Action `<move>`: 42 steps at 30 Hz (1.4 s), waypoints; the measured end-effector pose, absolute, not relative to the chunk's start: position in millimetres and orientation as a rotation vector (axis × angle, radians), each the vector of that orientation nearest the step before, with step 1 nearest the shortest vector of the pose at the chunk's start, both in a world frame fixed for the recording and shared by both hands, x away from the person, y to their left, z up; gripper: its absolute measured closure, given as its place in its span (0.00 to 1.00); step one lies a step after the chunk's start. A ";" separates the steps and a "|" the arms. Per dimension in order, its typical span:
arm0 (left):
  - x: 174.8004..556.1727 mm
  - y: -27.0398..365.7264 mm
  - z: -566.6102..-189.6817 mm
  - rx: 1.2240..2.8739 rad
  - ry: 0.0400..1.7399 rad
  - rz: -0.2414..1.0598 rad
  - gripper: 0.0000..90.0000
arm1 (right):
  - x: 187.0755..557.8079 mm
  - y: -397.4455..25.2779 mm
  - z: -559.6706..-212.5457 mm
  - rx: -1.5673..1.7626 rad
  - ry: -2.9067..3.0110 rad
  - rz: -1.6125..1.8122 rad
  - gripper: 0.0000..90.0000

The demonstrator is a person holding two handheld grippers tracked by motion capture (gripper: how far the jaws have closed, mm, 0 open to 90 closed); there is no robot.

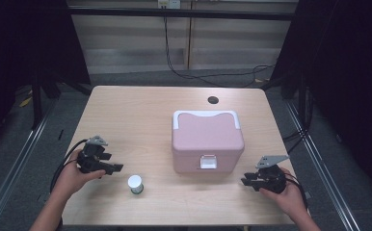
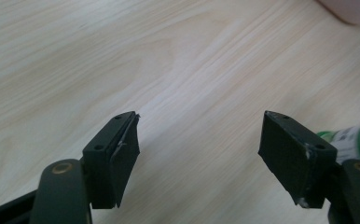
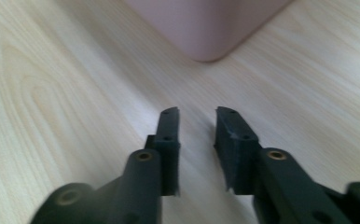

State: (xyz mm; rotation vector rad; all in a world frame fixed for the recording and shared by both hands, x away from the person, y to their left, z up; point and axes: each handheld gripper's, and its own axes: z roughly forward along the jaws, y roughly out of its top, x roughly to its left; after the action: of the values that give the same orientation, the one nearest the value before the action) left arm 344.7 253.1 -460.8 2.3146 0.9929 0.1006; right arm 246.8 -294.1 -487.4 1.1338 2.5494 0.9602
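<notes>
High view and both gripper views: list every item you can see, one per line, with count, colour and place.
Pink plastic lidded box with white handle and white front latch: one, pink and white, right of the table's middle, lid shut.
Small white cylindrical bottle with green label: one, white and green, upright near the front edge, left of the box.
Light wooden table: one, pale wood, under everything; a dark round hole near its far edge.
Black cables: several, black, on the grey floor beyond the table.
Left gripper: one, black, front left, jaws wide apart, beside the bottle.
Right gripper: one, black, front right, jaws narrowly apart, pointing toward the box.
Hands: two, each holding a gripper.
</notes>
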 end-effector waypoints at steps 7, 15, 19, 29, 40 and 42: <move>364.4 217.1 -435.0 2.381 0.930 0.048 0.27 | 265.4 -307.9 -484.7 1.241 2.480 0.978 1.00; 371.4 194.5 -426.9 2.398 0.925 0.008 0.25 | 301.1 -297.5 -456.4 1.197 2.380 1.028 1.00; 371.4 191.8 -427.5 2.390 0.937 -0.005 0.25 | 312.8 -286.4 -448.1 1.170 2.355 1.048 1.00; 369.8 194.5 -425.7 2.403 0.942 0.012 0.23 | 320.5 -275.0 -450.0 1.178 2.350 1.070 1.00; 365.6 203.0 -435.1 2.365 0.963 0.029 0.22 | 319.9 -262.7 -453.9 1.178 2.345 1.073 1.00; 365.3 206.0 -436.5 2.355 0.986 0.037 0.23 | 320.1 -260.2 -454.1 1.176 2.347 1.069 1.00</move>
State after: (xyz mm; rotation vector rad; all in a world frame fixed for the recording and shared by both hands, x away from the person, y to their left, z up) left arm 365.3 206.0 -436.5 2.3548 0.9862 0.0367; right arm 320.1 -260.2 -454.1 1.1762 2.3474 1.0689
